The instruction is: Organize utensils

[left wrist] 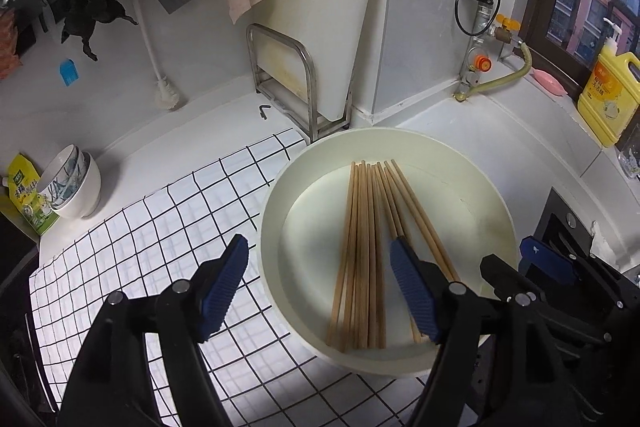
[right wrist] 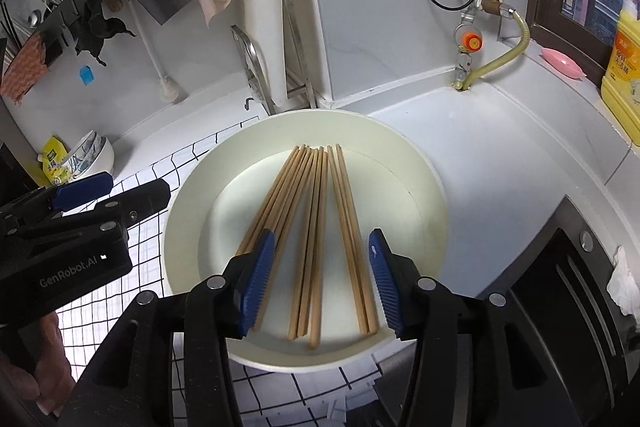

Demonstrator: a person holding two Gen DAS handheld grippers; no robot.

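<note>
Both our grippers hang with jaws apart over the chopsticks in the basin

Our left gripper [left wrist: 320, 287] and right gripper [right wrist: 322, 281] stand wide, blue ribbed pads [right wrist: 256, 283] clamping nothing. The bundle of tan wooden chopsticks [right wrist: 308, 227] lies flat inside the round cream basin [right wrist: 420, 187], fanned lengthwise, below both sets of fingers and untouched.

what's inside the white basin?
Only wooden chopsticks lie loose in the white basin. The right gripper covers some near ends.
</note>
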